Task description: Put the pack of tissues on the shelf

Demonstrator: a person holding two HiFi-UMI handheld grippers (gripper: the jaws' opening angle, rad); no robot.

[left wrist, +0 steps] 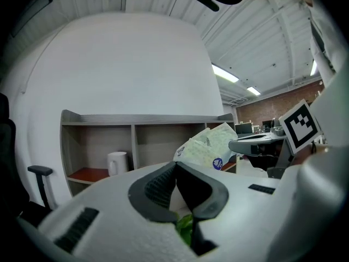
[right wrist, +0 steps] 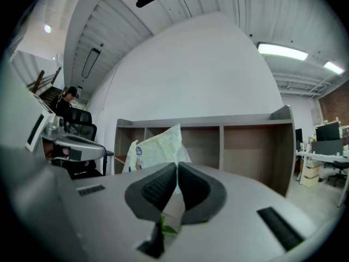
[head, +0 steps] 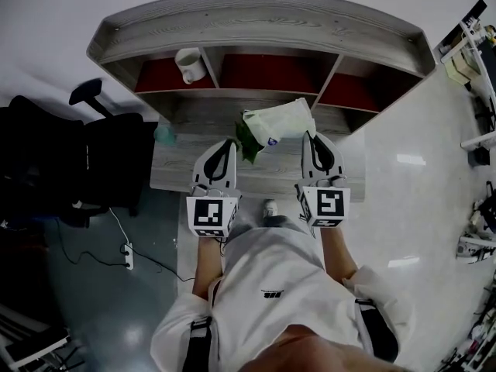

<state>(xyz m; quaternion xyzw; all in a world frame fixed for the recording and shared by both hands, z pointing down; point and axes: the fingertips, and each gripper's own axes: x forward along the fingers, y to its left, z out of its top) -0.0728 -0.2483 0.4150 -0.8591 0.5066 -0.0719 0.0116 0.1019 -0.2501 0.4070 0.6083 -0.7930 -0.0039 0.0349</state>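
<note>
In the head view the pack of tissues (head: 277,124) hangs at frame centre, pinched at either end by the left tongs (head: 227,147) and the right tongs (head: 312,141). It is in front of the shelf (head: 263,23) and not yet in any compartment, and a mug (head: 188,64) stands in the compartment at upper left. The left gripper view shows its tongs closed tight on the pack's green edge, with the shelf beyond. The right gripper view shows its tongs likewise clamped on the wrapper, so I judge the pick-up done and the placing still to do.
</note>
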